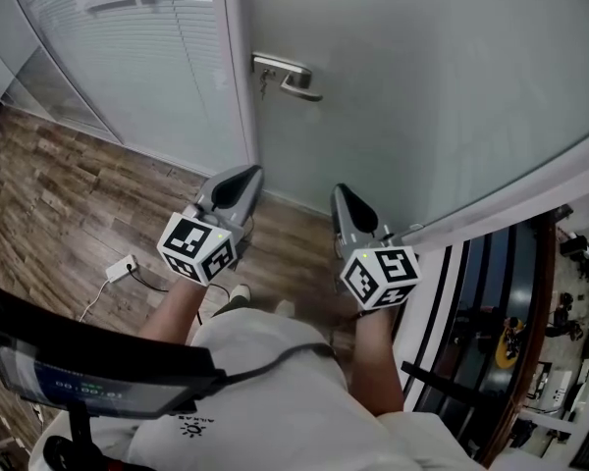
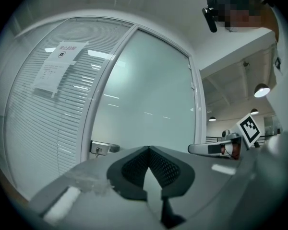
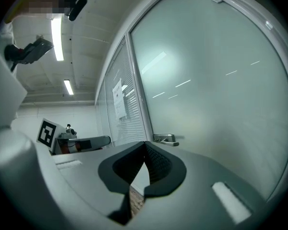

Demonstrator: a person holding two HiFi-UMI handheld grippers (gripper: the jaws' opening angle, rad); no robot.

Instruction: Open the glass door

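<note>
The frosted glass door (image 1: 422,96) stands closed ahead of me, with a silver lever handle (image 1: 287,77) and a keyhole near its left edge. Both grippers point level at the door, below the handle and apart from it. My left gripper (image 1: 247,175) is shut with nothing in it, lower left of the handle. My right gripper (image 1: 342,192) is also shut and empty, lower right of it. The left gripper view shows the handle (image 2: 103,148) left of the closed tips (image 2: 148,147). In the right gripper view the handle (image 3: 165,139) sits just right of the tips (image 3: 145,143).
A glass panel with blinds (image 1: 147,57) and a paper notice (image 2: 57,66) adjoins the door on the left, past the white frame post (image 1: 238,67). A white plug block with a cable (image 1: 121,268) lies on the wooden floor. A dark railing (image 1: 471,292) runs at the right.
</note>
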